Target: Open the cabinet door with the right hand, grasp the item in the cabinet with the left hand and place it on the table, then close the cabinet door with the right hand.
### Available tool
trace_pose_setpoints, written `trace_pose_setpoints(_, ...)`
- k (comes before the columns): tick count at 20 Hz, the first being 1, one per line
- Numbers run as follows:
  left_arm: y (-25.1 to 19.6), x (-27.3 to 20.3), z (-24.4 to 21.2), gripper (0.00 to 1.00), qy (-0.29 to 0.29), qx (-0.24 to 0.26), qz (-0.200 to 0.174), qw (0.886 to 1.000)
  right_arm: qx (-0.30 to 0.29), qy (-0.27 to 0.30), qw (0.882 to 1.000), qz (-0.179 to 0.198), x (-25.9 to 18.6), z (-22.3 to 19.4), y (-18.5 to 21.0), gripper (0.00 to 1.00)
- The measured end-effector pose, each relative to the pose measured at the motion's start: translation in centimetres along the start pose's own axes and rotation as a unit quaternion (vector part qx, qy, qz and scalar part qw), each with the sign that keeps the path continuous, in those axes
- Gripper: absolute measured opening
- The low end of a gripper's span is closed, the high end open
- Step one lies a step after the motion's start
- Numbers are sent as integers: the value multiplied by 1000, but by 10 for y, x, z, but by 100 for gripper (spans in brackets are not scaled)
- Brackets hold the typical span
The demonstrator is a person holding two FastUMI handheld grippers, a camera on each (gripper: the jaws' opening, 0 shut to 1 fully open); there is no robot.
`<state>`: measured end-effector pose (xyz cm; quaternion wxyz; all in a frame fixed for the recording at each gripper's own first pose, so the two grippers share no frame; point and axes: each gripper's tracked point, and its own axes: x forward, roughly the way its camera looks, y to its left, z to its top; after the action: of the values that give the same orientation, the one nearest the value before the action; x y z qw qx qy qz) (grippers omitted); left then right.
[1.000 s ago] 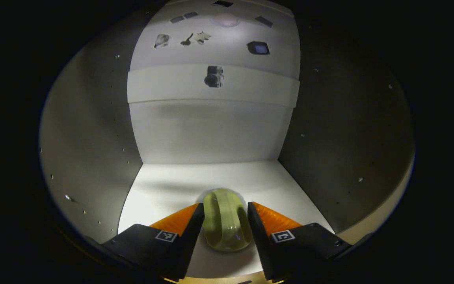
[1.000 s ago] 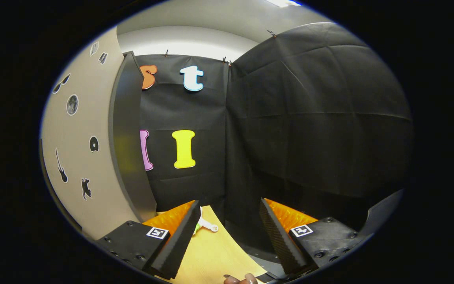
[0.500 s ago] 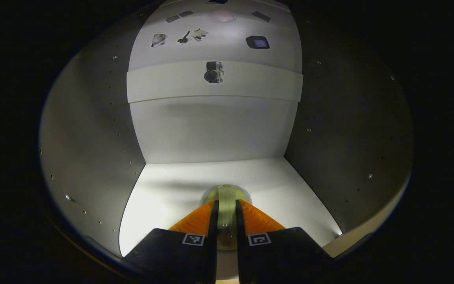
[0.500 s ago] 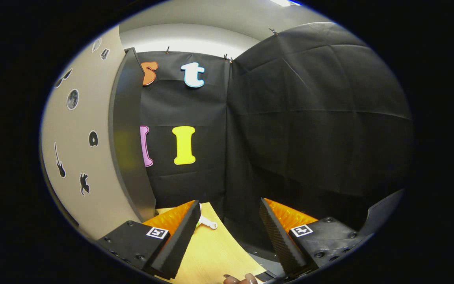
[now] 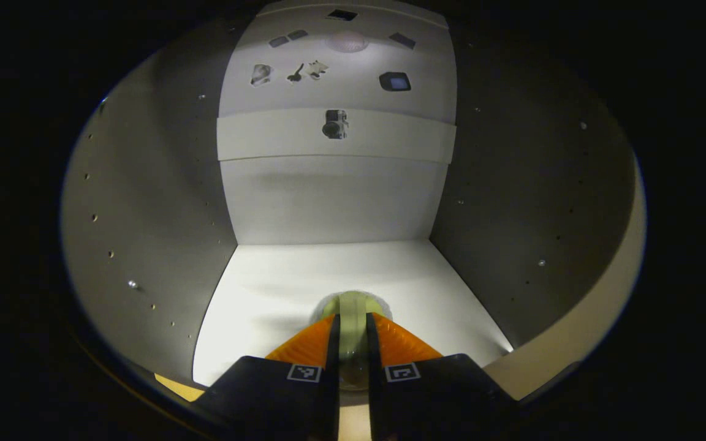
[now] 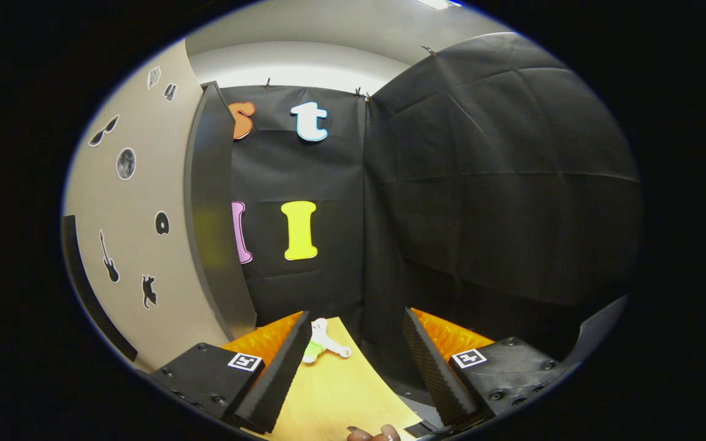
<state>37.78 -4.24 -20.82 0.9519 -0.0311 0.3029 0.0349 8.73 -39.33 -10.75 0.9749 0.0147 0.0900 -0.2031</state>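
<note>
In the left gripper view I look into the open cabinet, whose white floor (image 5: 267, 288) is lit and whose side walls are dim. My left gripper (image 5: 350, 323) is shut on a pale green rounded item (image 5: 351, 305) at the front of that floor; both fingers press its sides and hide most of it. In the right gripper view my right gripper (image 6: 356, 327) is open with nothing between its fingers. It hangs over the wooden table (image 6: 334, 392), just right of the opened beige cabinet door (image 6: 138, 245) with black stickers.
The cabinet's back wall (image 5: 328, 196) carries a crossbar and small stickers. A small white and green object (image 6: 323, 346) lies on the table past the right gripper's left finger. A person's fingertips (image 6: 371, 435) show at the bottom edge. Black cloth walls stand behind.
The left gripper closed on the pale green item, then drew back a little, so the cabinet's front edge shows more. The right gripper stayed open and its view shifted slightly.
</note>
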Motion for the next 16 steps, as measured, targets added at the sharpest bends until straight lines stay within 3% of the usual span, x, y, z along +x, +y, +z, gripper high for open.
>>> trace_pose_setpoints(7,-16,-70,-27,23,-21,-5,-18,1000,1,-8,1000,30,-4,1,20,98)
trace_pose_setpoints(11,-25,-104,-62,23,-11,-23,-30,999,1,3,997,76,-10,-6,46,98)
trace_pose_setpoints(16,-15,-130,-107,24,-1,-43,-15,999,-25,-4,997,77,-7,-14,50,98)
